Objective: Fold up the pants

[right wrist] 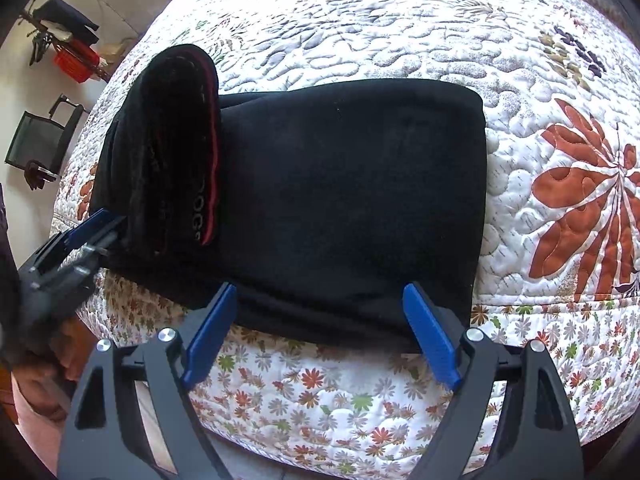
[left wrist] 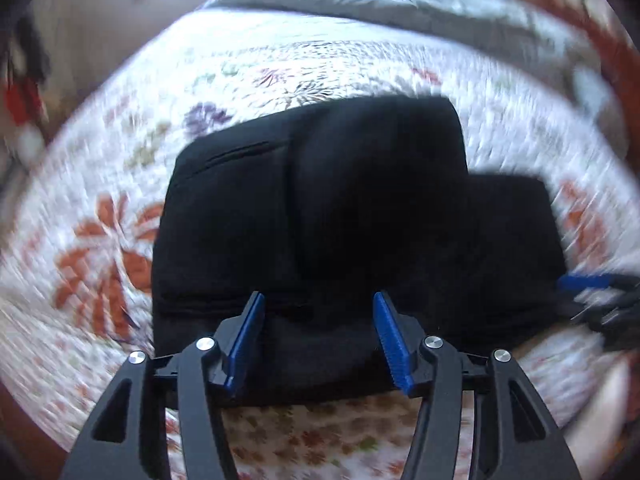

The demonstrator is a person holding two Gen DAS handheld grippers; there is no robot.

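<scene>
Black pants lie folded into a thick rectangle on a floral quilted bed. In the right wrist view the pants show a waistband with red trim folded over at the left end. My left gripper is open and empty, its blue pads just above the near edge of the pants. My right gripper is open and empty at the near edge of the pants. The right gripper also shows at the right edge of the left wrist view; the left gripper shows at the left of the right wrist view.
A grey blanket lies bunched at the far side of the bed. The quilt's front edge drops off below the pants. A black chair and a red crate stand on the floor beyond the bed.
</scene>
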